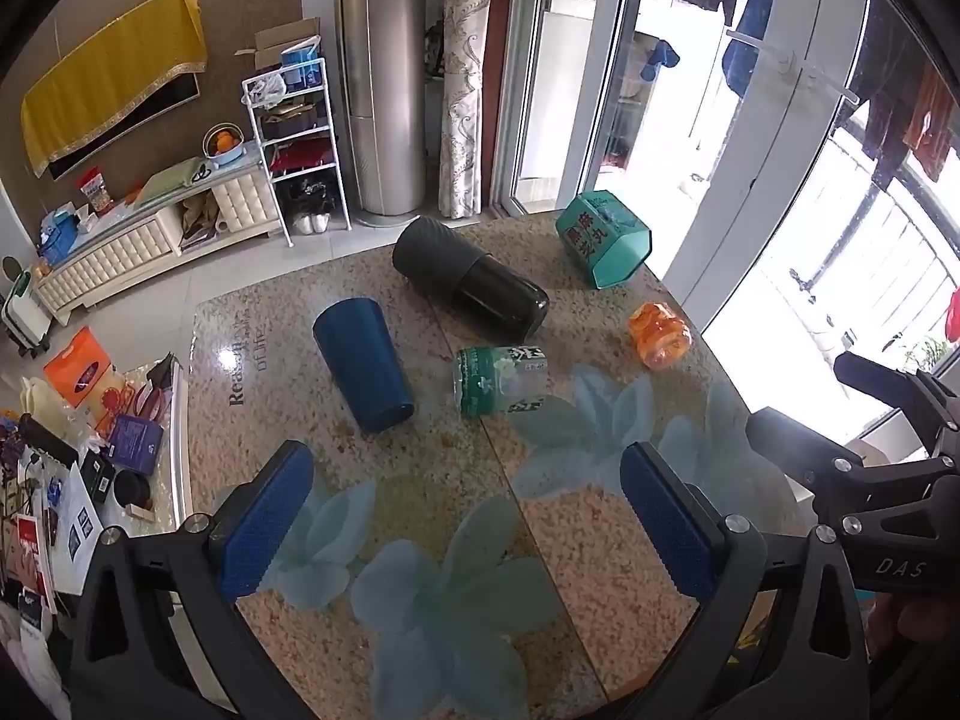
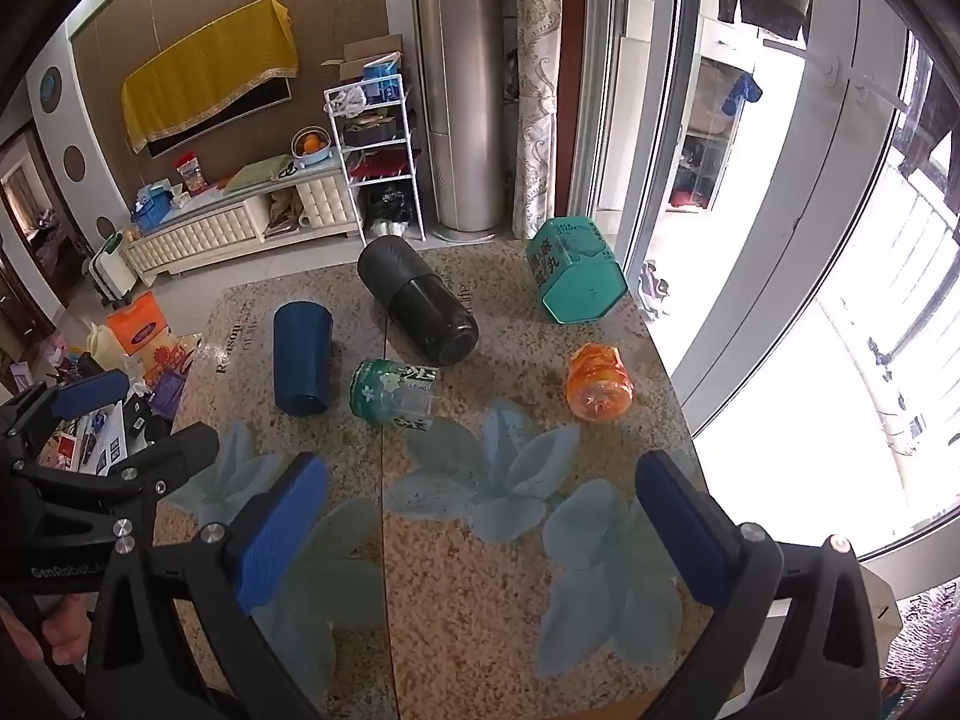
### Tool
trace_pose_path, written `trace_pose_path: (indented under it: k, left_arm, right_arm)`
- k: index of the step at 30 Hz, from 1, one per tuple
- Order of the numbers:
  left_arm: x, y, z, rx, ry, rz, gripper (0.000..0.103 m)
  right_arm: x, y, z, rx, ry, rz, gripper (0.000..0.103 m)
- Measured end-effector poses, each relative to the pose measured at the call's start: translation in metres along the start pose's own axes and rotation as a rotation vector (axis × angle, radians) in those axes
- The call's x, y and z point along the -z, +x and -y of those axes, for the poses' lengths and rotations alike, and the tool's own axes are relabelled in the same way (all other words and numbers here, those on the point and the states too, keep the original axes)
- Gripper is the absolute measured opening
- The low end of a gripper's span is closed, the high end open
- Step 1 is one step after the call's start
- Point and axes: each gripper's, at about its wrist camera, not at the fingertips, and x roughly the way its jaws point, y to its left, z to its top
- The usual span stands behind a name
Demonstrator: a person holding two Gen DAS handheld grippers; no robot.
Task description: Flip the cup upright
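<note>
Ahead of left gripper (image 1: 465, 513): dark blue plastic cup (image 1: 362, 365) on its side | both grippers spread wide, empty | right gripper (image 2: 480, 525) too | I'd pinch near the rim, then tip up

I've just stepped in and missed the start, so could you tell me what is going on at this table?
A person holds two grippers above the table; the left gripper and the right gripper are both open and empty. Five containers lie on their sides, untouched: a blue cup, a black flask, a green-labelled clear cup, an orange jar and a teal box. Nothing has been flipped upright yet.
</note>
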Motion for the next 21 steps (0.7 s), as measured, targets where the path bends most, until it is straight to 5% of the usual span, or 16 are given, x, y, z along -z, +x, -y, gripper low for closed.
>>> trace_pose_path:
  k: [21]
  left_arm:
    - [0.0010,0.0027,-0.0030,0.002,-0.003,-0.004,0.103]
  right_arm:
    - [0.0020,0.0027,-0.0039,-0.001,0.002,-0.006,0.103]
